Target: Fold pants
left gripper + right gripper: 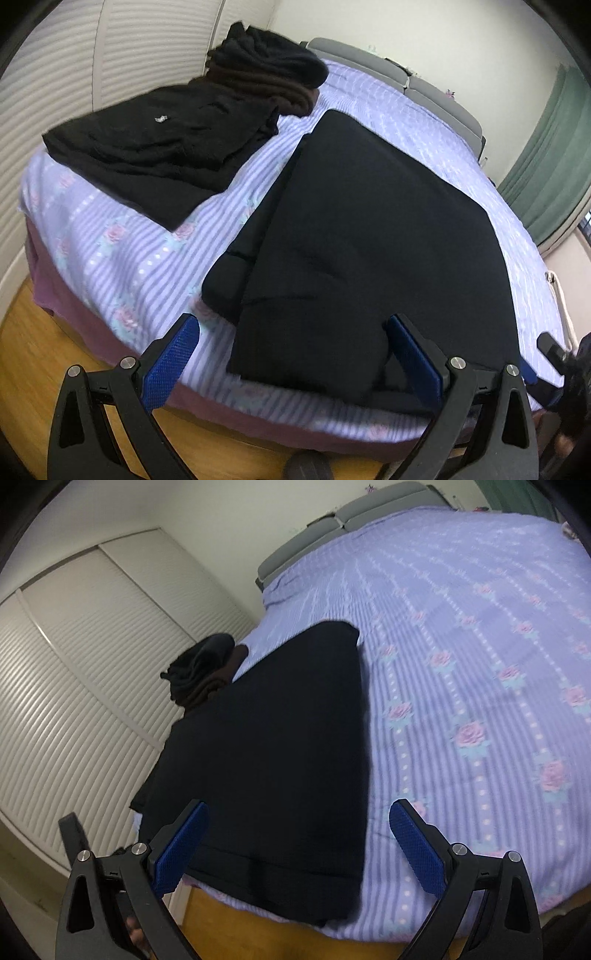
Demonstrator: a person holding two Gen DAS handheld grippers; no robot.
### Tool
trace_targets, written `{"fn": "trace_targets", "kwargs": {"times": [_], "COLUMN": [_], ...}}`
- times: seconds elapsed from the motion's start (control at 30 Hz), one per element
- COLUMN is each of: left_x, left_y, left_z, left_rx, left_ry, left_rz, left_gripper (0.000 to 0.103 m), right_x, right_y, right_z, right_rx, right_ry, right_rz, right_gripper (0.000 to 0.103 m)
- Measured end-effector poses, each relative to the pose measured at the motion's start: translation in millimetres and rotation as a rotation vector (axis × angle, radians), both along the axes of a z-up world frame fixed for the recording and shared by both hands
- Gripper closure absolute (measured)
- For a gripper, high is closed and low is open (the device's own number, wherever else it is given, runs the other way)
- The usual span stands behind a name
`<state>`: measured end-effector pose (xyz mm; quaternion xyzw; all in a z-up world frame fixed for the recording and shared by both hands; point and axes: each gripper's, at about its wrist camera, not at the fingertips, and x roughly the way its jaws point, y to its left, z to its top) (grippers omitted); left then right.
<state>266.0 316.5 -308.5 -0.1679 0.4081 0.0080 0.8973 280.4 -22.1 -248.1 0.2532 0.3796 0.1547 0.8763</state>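
A: While the black pants [362,229] lie flat on the bed [122,258], folded lengthwise into one long panel, where do the tongs stand?

B: Both pairs hang released at the foot edge. The left tongs [291,332] are spread wide, their blue pads [173,362] either side of the pants' near end, gripping nothing. From the right wrist camera the right tongs [299,812] are just as wide apart, one pad over the black cloth [280,738], the other over the striped bedspread [461,664] at about 3 o'clock.

A: And the pants themselves?

B: In the left view they run from 6 o'clock up toward 12, narrowing away from the camera, with a lower layer showing along the 9 o'clock side. The near end reaches the mattress edge, above the wooden floor [33,332].

A: Anything else on the bed?

B: A second dark garment [147,155] lies spread at 10 o'clock in the left view, and beyond it, at 11 o'clock, a heap of dark clothes [266,70], well apart from the pants. White slatted closet doors [74,686] stand behind, a gray headboard [351,509] at the far end, and a green curtain [546,155] at 2 o'clock. The other tool's tip [550,347] shows at 4 o'clock in the left view.
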Motion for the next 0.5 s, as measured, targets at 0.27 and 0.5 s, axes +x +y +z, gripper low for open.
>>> {"fn": "trace_targets", "kwargs": {"times": [0.27,0.5], "left_x": [28,39], "left_y": [6,12], "left_z": [-14,-12], "left_rx": [-0.033,-0.067], "left_ry": [0.031,0.006], "left_rz": [0.000,0.005], "left_gripper": [0.000,0.000], "right_x": [31,53], "right_y": [-1,11], "right_z": [-28,-30], "right_rx": [0.115,0.193], "right_ry": [0.079,0.075], "right_rz": [0.024,0.104], "right_gripper": [0.004,0.003]}}
